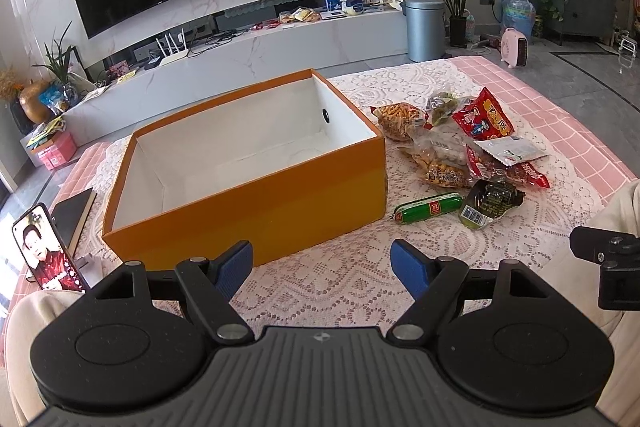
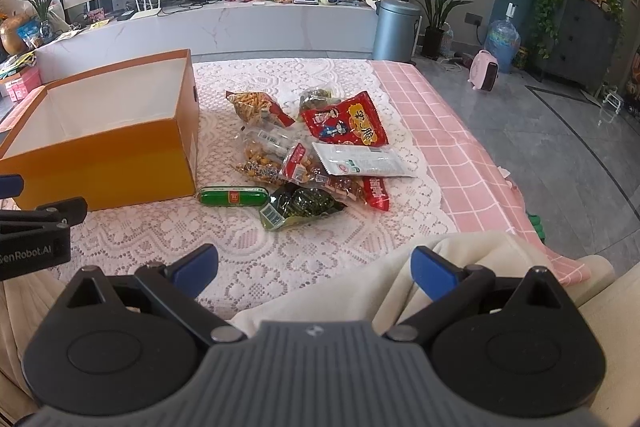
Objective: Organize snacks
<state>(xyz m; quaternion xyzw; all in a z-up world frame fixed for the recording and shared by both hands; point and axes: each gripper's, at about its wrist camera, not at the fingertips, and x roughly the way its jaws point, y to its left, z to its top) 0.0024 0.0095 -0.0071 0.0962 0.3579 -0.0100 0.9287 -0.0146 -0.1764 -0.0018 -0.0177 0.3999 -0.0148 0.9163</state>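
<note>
Sausage (image 2: 234, 196) lies nearest my right gripper (image 2: 314, 271) — ahead and slightly left, long axis crosswise, just beside the box (image 2: 120, 163), fronting the snack pile (image 2: 320, 151). Both jaws gape empty; my left gripper (image 1: 322, 267) faces the box.

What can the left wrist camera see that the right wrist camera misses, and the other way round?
Only the left wrist view shows the propped-up phone with a lit screen beside a black notebook.

Only the right wrist view shows the cream-coloured fabric under the open right gripper.

Both show the empty orange cardboard box, the green sausage stick and the big red snack bag on the white lace tablecloth. The left gripper is open too.
</note>
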